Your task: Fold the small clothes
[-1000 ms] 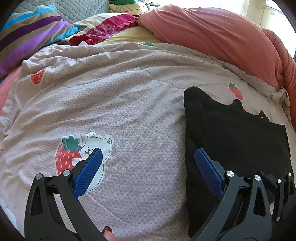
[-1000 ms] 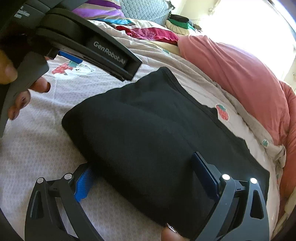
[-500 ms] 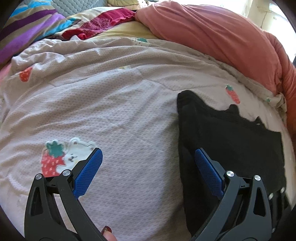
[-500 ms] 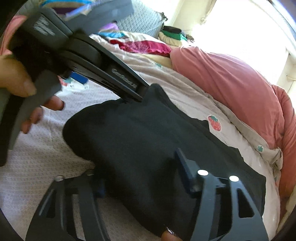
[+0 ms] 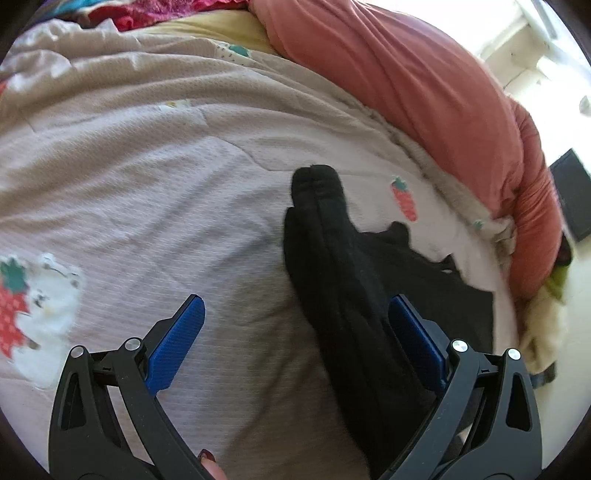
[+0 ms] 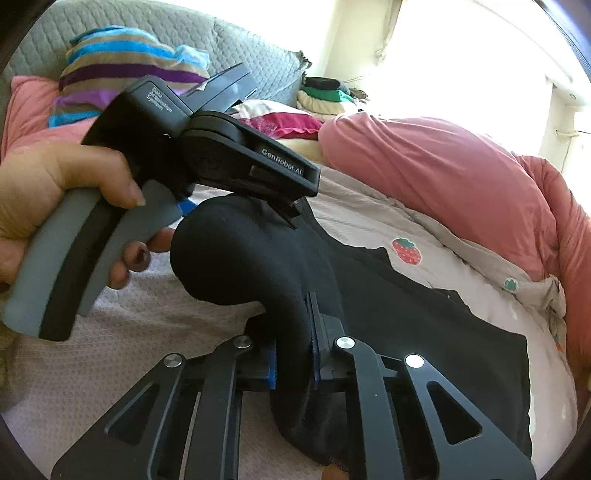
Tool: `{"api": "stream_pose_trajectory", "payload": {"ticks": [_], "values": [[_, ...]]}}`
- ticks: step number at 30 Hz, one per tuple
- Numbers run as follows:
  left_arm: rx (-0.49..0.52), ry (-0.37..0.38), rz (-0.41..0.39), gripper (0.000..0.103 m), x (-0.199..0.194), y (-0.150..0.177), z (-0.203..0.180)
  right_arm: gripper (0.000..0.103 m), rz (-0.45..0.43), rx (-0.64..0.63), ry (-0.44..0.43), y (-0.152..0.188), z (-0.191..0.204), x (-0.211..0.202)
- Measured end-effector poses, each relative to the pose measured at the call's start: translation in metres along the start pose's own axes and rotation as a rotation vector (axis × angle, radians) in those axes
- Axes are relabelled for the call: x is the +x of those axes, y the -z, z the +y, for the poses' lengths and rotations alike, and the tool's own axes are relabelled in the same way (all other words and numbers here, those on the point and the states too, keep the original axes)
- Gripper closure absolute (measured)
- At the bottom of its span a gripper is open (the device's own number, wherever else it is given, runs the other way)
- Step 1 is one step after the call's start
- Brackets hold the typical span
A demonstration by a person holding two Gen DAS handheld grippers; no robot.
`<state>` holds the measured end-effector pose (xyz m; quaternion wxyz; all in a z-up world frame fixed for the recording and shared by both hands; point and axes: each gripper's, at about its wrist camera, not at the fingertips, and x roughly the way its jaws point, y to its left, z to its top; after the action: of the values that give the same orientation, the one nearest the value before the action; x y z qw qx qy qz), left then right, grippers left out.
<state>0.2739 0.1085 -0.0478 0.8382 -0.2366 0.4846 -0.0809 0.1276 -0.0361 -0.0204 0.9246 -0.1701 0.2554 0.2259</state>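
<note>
**A sunlit bedroom**

We see a bed [image 5: 147, 177] spread with a pale quilt printed with strawberries, and a salmon duvet [image 6: 443, 173] heaped along its far side. A grey quilted headboard [image 6: 147, 33] backs a striped pillow [image 6: 122, 66]. Bright daylight floods through the window [image 6: 443, 55].

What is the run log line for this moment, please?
right gripper: shut on black garment | left gripper: open, astride raised fold

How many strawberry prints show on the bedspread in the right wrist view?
1: a strawberry print sits on the pale bedspread, just beyond the black garment, toward the pink quilt. Others may be hidden under the garment.
</note>
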Motion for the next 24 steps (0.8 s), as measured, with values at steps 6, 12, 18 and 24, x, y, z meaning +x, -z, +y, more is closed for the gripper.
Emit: {"api": "stream_pose_trajectory", "payload": {"ticks": [6,12,18,24], "values": [[0.009,0.067,0.023,0.033,0.005,0.001,-0.024,0.094,-0.026,0.032,0.002,0.002,-0.010,-0.009],[0.097,0.047,0.011,0.078,0.001,0.007,-0.054,0.095,-0.054,0.054,0.024,0.007,-0.017,-0.020],[0.177,0.018,-0.026,0.081,-0.013,0.012,-0.083,0.096,-0.082,0.126,0.031,0.012,-0.036,-0.036],[0.232,0.009,-0.050,0.081,-0.024,0.016,-0.107,0.096,-0.114,0.167,0.050,0.018,-0.051,-0.052]]}}
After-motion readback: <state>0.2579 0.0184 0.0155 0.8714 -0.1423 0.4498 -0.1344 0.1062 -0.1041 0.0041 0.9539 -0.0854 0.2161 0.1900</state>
